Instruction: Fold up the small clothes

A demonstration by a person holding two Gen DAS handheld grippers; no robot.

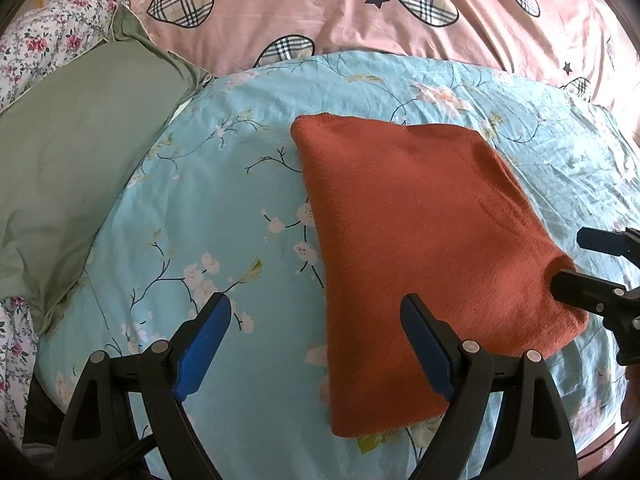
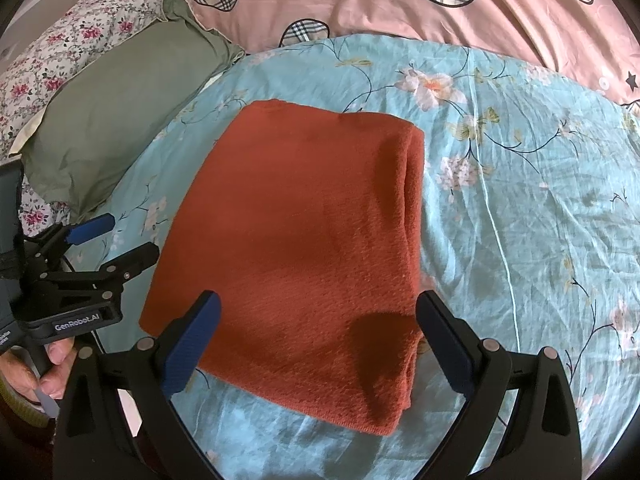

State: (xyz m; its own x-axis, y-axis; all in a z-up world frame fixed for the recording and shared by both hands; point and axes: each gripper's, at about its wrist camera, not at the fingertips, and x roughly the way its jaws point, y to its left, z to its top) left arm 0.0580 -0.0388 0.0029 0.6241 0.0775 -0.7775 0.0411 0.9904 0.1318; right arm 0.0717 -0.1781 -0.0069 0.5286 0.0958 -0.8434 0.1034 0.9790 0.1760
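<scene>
rust-red cloth (image 1: pixel 420 248) lies folded into a thick block on the blue flower sheet (image 1: pixel 224 208). in the left wrist view it sits from the middle out to 4 o'clock. your left claw (image 1: pixel 316 344) is spread wide and holds nothing; one finger hangs over the sheet, the other over the cloth's near part. the right claw (image 1: pixel 580 264) pokes in at 3 o'clock, close to the cloth's corner, and i cannot tell if it touches. a green pillow (image 1: pixel 76 184) rests at 9 o'clock.

in the right wrist view the cloth (image 2: pixel 304 248) fills the middle, with its stacked layers showing along the 3 o'clock edge. your right claw (image 2: pixel 318 332) is spread wide over the near edge and pinches nothing. the left claw (image 2: pixel 116 240) waits at 9 o'clock, also spread, just beside the cloth.

i think the folding looks almost done. next you may want one more fold, or just a pat flat. if you fold, grab all the layers together so none slip out.
</scene>
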